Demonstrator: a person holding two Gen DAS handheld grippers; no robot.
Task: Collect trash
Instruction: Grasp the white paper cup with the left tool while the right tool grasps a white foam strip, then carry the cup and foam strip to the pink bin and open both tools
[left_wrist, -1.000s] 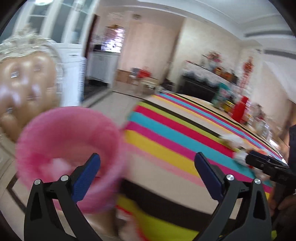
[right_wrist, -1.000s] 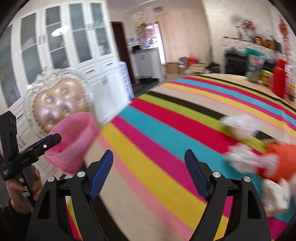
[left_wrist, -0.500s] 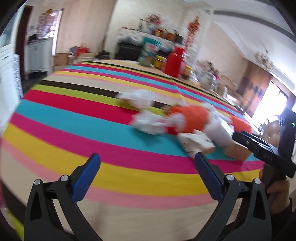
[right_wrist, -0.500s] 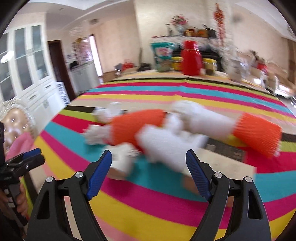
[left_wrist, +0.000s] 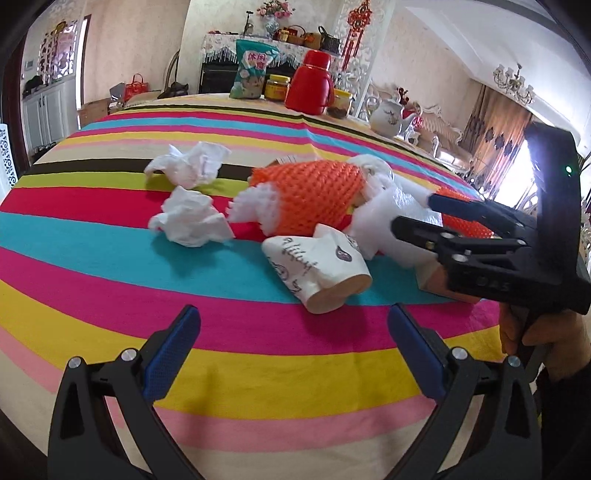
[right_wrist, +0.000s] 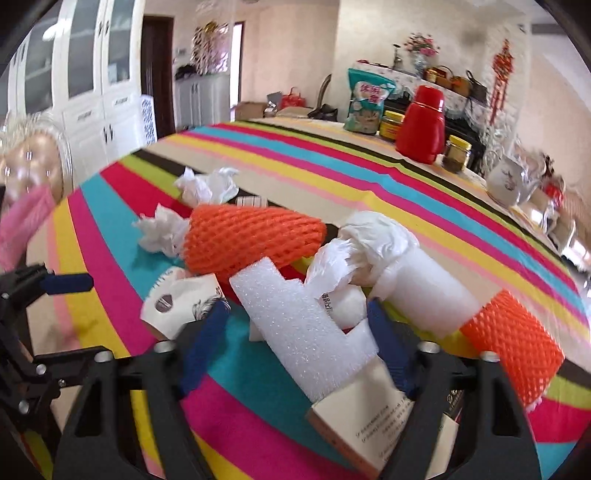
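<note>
A heap of trash lies on the striped tablecloth (left_wrist: 110, 258): two crumpled tissues (left_wrist: 190, 218), an orange foam net (left_wrist: 314, 195), a crushed paper cup (left_wrist: 317, 266) and a white foam block (right_wrist: 299, 328). My left gripper (left_wrist: 291, 343) is open and empty, a little short of the paper cup. My right gripper (right_wrist: 299, 336) is open with its fingers on either side of the white foam block, above a small carton (right_wrist: 369, 417). It also shows in the left wrist view (left_wrist: 417, 214), at the heap's right side. A second orange net (right_wrist: 513, 354) lies at the right.
A pink bin (right_wrist: 22, 225) stands off the table's left edge beside a padded chair (right_wrist: 29, 162). At the table's far side stand a red thermos (left_wrist: 312, 85), a snack bag (left_wrist: 251, 70), jars (left_wrist: 277, 86) and a white teapot (left_wrist: 388, 114).
Both grippers swung from the pink bin at the table's left edge to the trash heap. The right gripper now straddles the white foam block. Both stay open.
</note>
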